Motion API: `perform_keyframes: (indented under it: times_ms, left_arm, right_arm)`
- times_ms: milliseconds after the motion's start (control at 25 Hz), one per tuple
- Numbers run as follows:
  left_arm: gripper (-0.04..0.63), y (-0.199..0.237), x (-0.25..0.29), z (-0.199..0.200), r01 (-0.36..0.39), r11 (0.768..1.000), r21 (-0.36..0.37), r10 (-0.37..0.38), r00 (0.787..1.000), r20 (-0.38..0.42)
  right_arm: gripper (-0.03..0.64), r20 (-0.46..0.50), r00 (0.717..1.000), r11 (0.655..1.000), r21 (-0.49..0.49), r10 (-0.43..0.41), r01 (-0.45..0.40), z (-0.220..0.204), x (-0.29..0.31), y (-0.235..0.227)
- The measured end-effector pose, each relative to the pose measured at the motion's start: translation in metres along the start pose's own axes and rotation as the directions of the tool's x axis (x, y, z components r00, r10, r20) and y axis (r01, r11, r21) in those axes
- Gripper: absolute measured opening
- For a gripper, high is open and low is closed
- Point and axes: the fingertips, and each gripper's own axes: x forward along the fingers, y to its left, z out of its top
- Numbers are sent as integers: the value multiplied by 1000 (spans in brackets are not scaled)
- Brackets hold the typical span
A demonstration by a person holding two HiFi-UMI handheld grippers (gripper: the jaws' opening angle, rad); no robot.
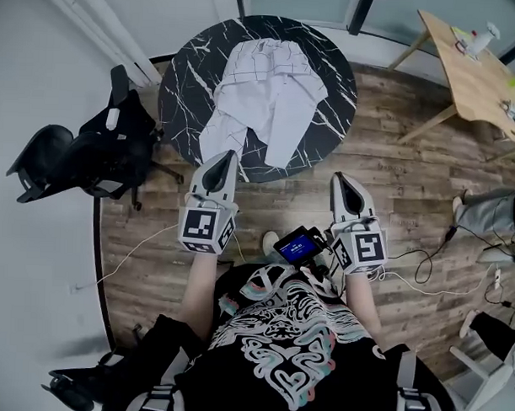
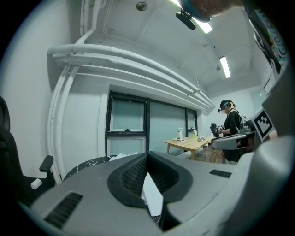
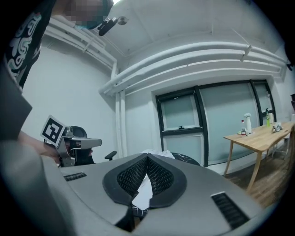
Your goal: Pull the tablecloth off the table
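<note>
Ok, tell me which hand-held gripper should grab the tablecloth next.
Left, probably. The left hand-held gripper points at the near corner of the tablecloth by the table edge; the right hand-held gripper is over floor, clear of it. Both are shut.

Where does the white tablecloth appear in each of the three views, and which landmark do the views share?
Head view: the tablecloth lies crumpled on the round black table, top centre.
Left gripper view: it is a small white bump low down, left of centre.
Right gripper view: it shows as white folds low down, near centre.
Shared landmark: the light wooden table, to its right in every view.
</note>
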Motion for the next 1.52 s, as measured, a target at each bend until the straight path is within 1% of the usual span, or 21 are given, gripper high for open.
perform_keyframes:
  times_ms: [240, 360, 560, 800, 1000, 1280, 1520]
  left_arm:
    - [19, 3, 5, 0, 9, 1000, 4, -9, 1000, 6]
    - [19, 4, 11, 3, 15, 1000, 10, -15, 1000, 12]
    - [20, 11, 21, 7, 14, 1000, 23, -14, 1000, 22]
    - [20, 29, 44, 9, -4, 1000, 28, 4, 1000, 20]
    - [20, 51, 67, 10, -31, 999, 17, 30, 999, 27]
    - [20, 72, 104, 16, -45, 999, 8, 44, 998, 33]
    - [20, 89, 119, 19, -66, 998, -1, 66, 997, 28]
  right_arm:
    - [28, 19, 1000, 1000, 7, 4, -4, 4, 6, 3]
    - [28, 38, 999, 1000, 19, -7, 6, 8, 10, 0]
    - [28, 22, 1000, 1000, 3, -16, 16, 6, 25, -9]
    - [28, 9, 1000, 1000, 9, 7, -7, 6, 54, -17]
    - [28, 3, 1000, 1000, 7, 24, -24, 7, 88, -25]
    - [28, -6, 999, 999, 8, 36, -36, 12, 130, -44]
    - [28, -21, 998, 998, 16, 62, -62, 12, 159, -48]
